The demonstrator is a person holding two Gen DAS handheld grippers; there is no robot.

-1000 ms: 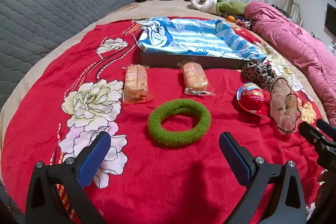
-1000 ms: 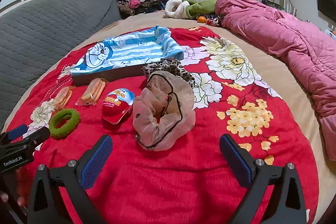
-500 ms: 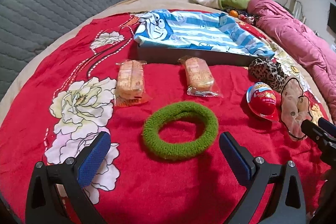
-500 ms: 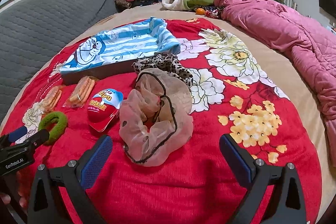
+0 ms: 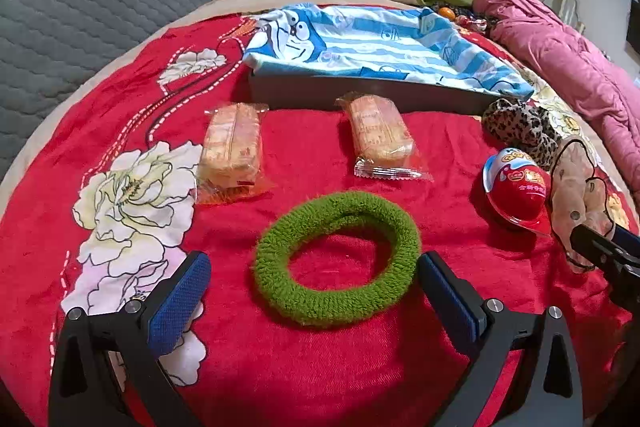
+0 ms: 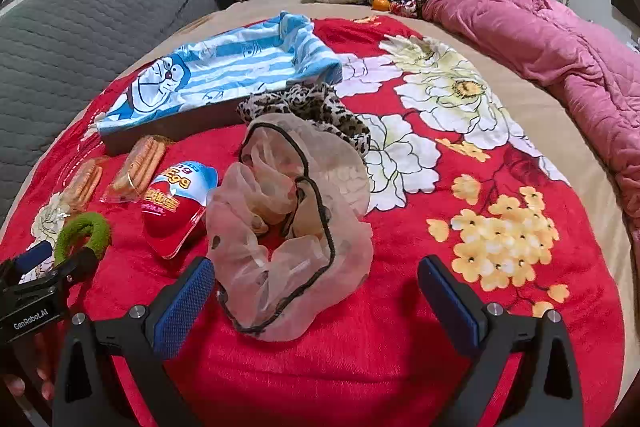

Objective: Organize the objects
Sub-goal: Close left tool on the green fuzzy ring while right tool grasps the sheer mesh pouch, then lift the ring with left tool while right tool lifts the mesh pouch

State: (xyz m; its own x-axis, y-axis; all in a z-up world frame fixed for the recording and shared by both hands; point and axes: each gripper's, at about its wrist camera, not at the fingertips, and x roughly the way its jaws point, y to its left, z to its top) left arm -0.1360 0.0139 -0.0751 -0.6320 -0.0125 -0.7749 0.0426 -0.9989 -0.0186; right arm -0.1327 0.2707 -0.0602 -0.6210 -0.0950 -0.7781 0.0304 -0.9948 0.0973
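**Each gripper lined up on its own hair tie**

On the left, the left gripper (image 5: pixel 314 301) is spread wide and holds nothing. The green hair tie (image 5: pixel 337 259) lies flat on the red blanket (image 5: pixel 320 367) straight ahead of it, between the two blue pads: the right pad is almost touching the ring's outer edge, while the left pad (image 5: pixel 180 303) stands clear of it. The ring is slightly wider than deep, its long axis running across the fingers, so a straight push forward and a squeeze should catch it.

Beyond it lie two biscuit packs (image 5: pixel 232 147), lengthways toward the box lined with a blue striped cloth (image 5: pixel 376 39), probably the place to put things.

To the right, past the red egg toy (image 6: pixel 176 207), the right gripper (image 6: pixel 314 301) is equally wide open and empty. The sheer beige hair tie (image 6: pixel 288 227) sits ahead of it, off-centre toward its left pad, which looks to be touching the fabric.
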